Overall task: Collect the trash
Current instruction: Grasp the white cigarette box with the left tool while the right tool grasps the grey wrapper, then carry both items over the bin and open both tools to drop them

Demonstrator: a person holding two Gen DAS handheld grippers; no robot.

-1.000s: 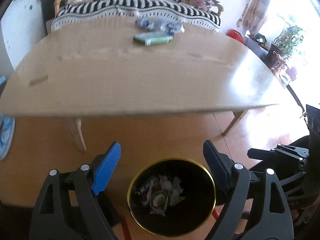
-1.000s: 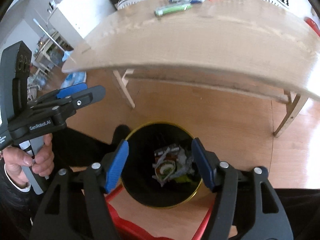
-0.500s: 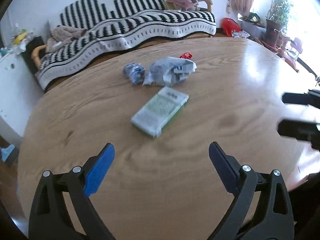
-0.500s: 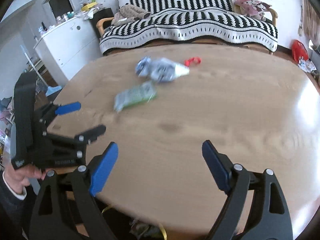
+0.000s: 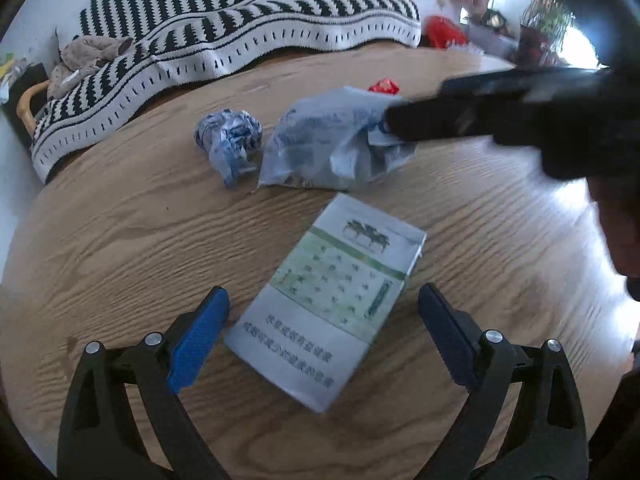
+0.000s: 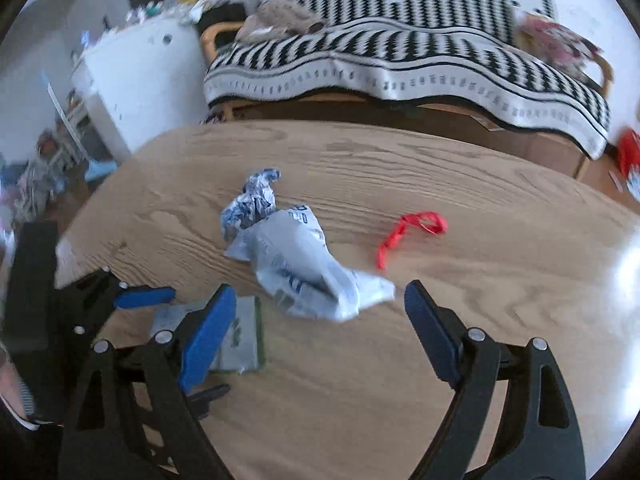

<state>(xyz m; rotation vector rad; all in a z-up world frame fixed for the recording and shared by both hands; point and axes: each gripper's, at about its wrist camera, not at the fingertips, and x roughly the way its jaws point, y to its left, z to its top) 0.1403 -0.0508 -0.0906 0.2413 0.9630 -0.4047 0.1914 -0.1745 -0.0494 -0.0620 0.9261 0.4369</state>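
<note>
A flat green and white carton (image 5: 330,300) lies on the wooden table (image 5: 120,240), between the fingers of my open left gripper (image 5: 320,332). Beyond it lie a crumpled pale plastic bag (image 5: 332,140), a crumpled blue and white wrapper (image 5: 228,140) and a red scrap (image 5: 384,87). My right gripper (image 6: 316,320) is open just short of the plastic bag (image 6: 304,264), with the wrapper (image 6: 250,204) behind it and the red scrap (image 6: 412,230) to the right. The carton (image 6: 240,332) shows partly behind its left finger. The right gripper crosses the left wrist view as a dark blur (image 5: 520,120).
A sofa with a black and white striped blanket (image 6: 400,52) stands behind the table. A white cabinet (image 6: 136,76) with clutter on top stands at the back left. The table's far edge (image 6: 360,128) curves round.
Both grippers have risen from over the black bin on the floor to above the table and moved forward. The left now straddles the carton; the right has closed in on the plastic bag.
</note>
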